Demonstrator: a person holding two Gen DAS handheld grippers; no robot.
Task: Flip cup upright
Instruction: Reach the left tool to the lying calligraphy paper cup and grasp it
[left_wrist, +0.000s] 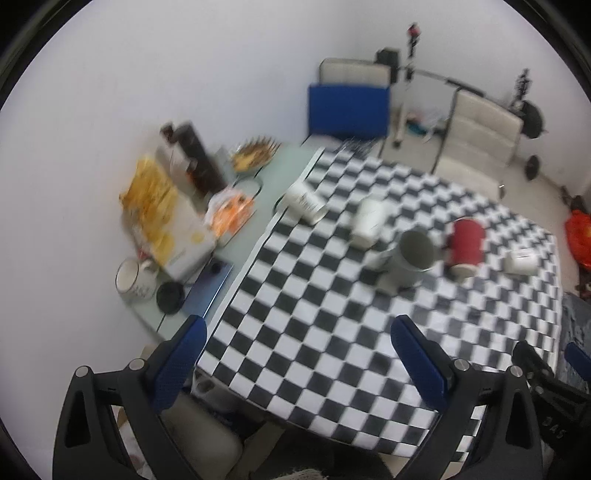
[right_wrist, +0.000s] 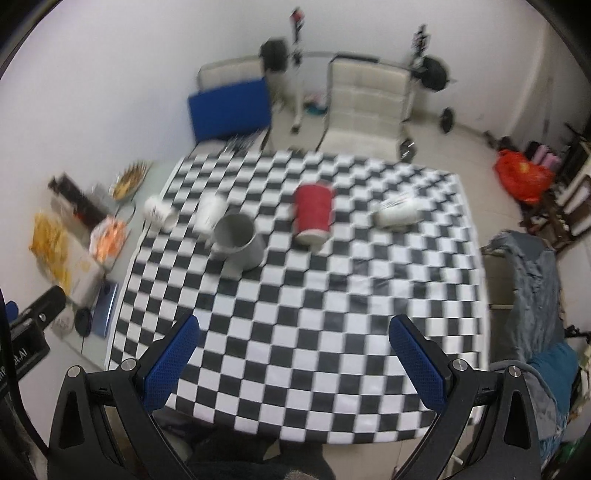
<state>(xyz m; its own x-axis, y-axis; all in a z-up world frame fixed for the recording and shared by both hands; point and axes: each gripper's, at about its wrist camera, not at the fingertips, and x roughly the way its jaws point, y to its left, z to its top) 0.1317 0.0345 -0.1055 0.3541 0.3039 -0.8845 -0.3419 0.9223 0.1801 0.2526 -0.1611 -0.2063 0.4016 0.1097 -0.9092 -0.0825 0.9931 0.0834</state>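
Both grippers held above the near edge of the checkered table (right_wrist: 332, 314), nothing between the fingers: left gripper (left_wrist: 299, 363) spread wide, right gripper (right_wrist: 295, 363) spread wide too. Frames are motion-blurred. Five cups on the checkered cloth, roughly in a row across the far half. Grey mug (right_wrist: 238, 240) looks tipped, mouth facing up toward the cameras; can't tell for sure whether it's fully on its side. Red cup (right_wrist: 313, 213) lies on its side, rim toward the near edge. White cup (right_wrist: 400, 214) on its side to the right of the red one, well apart from it. Two more white cups left of the grey mug: one (right_wrist: 210, 214) just beside it, one (right_wrist: 159, 213) at the cloth's left edge, lying down. Left strip of the table holds snack packets (left_wrist: 159, 206), a white mug (left_wrist: 135, 282) and a dark round lid (left_wrist: 170, 297). Both grippers well clear of every cup
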